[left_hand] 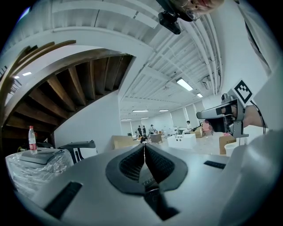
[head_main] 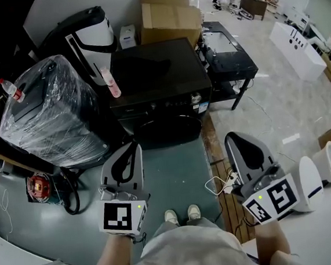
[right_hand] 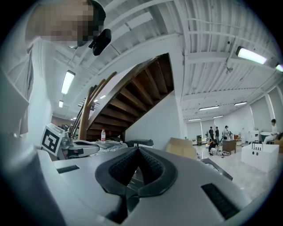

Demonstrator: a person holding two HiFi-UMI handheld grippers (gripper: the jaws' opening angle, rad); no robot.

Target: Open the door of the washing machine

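The black washing machine [head_main: 159, 80] stands ahead of me on the floor, its round front door [head_main: 168, 130] closed and facing me. My left gripper [head_main: 134, 145] is held level just in front of the door's left side, jaws shut on nothing, pads meeting [left_hand: 144, 148]. My right gripper [head_main: 230, 135] hovers to the right of the machine, also shut and empty [right_hand: 138, 149]. Neither gripper touches the door. Each gripper shows at the edge of the other's view: the right gripper [left_hand: 221, 112] and the left gripper [right_hand: 84, 148].
A plastic-wrapped appliance [head_main: 53, 116] with a bottle [head_main: 11, 88] on top stands left of the machine. A pink bottle [head_main: 112, 81] sits on the machine's left edge. Cardboard boxes [head_main: 169, 15] lie behind, a black low table [head_main: 228, 53] to the right. Cables [head_main: 222, 185] and a white bin [head_main: 310, 182] are near my feet.
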